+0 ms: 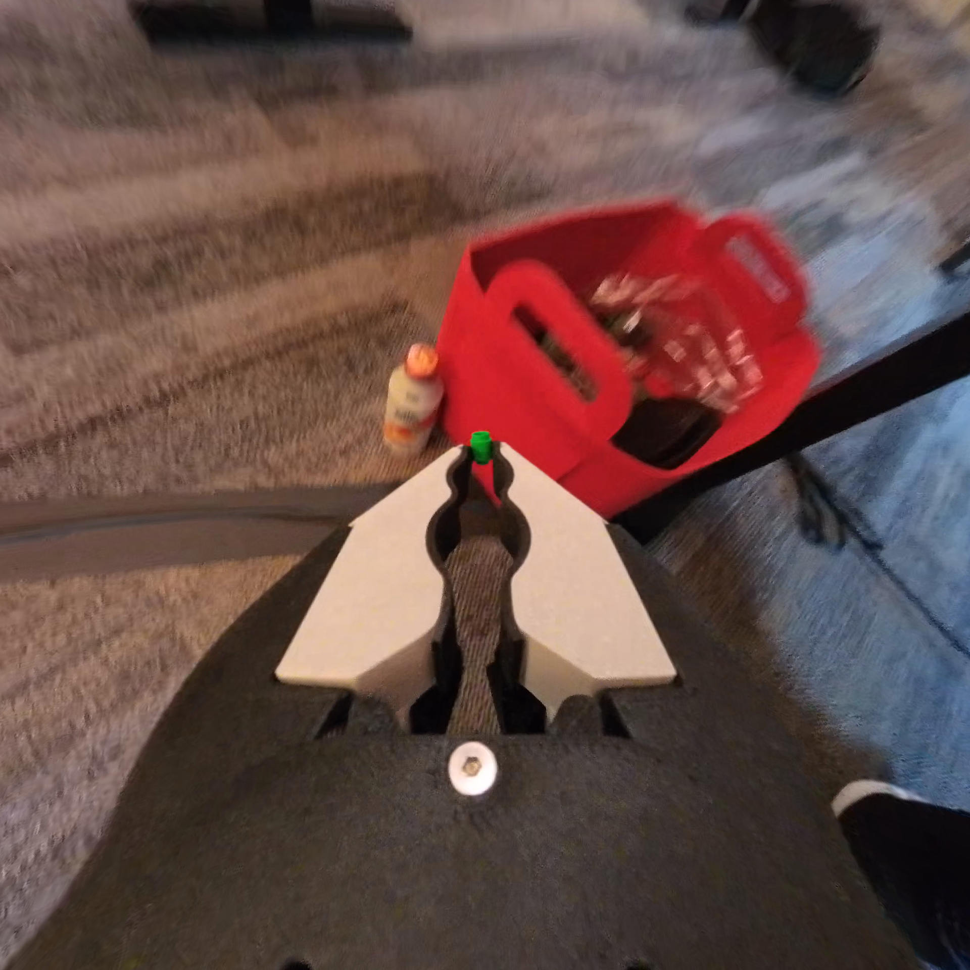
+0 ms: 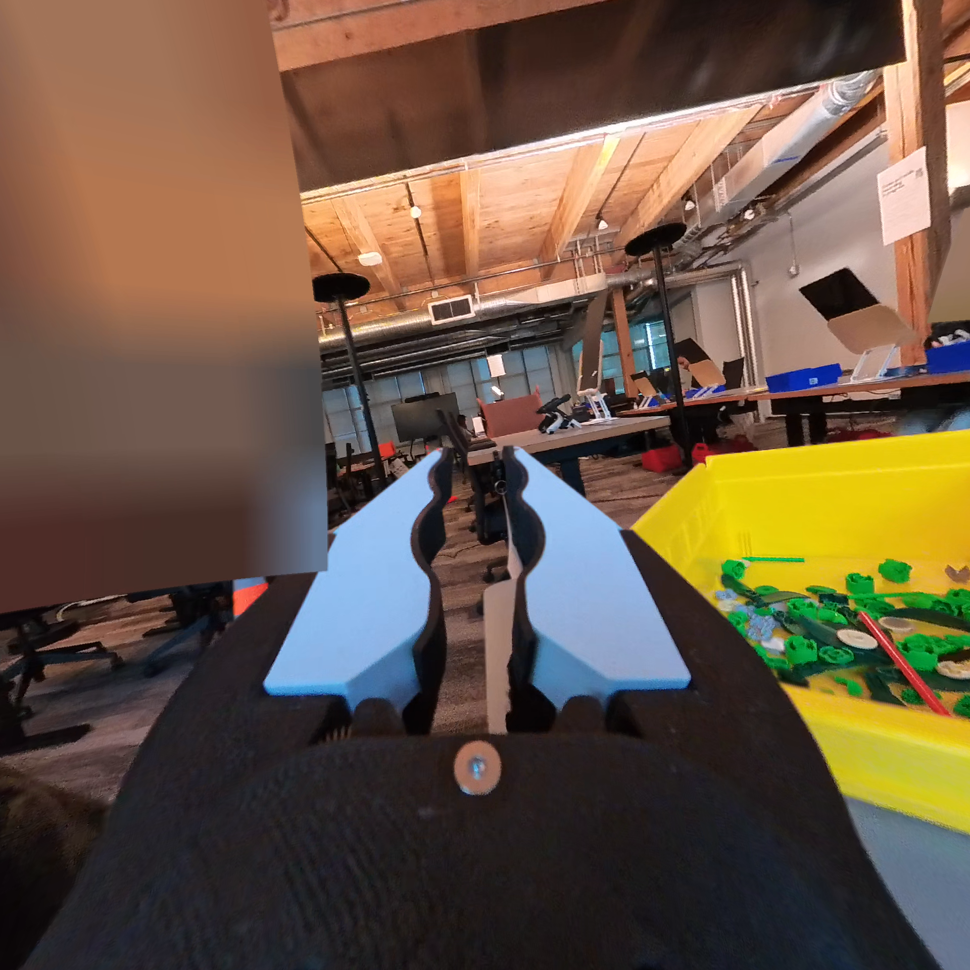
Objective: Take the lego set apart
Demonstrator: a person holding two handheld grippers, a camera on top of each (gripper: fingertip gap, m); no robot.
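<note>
Gripper finger status

The left gripper (image 1: 480,450) is pinching a small green lego piece (image 1: 480,446) at its fingertips. The right gripper (image 2: 476,457) is standing slightly parted, gripping nothing, beside the yellow bin (image 2: 819,483) holding loose lego pieces (image 2: 861,630).

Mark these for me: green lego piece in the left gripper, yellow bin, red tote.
green lego piece (image 1: 480,446): left wrist view, on its body pinched between the fingertips.
yellow bin (image 2: 819,485): right wrist view, on the far inner wall.
red tote (image 1: 504,378): left wrist view, on its near outer side.
</note>
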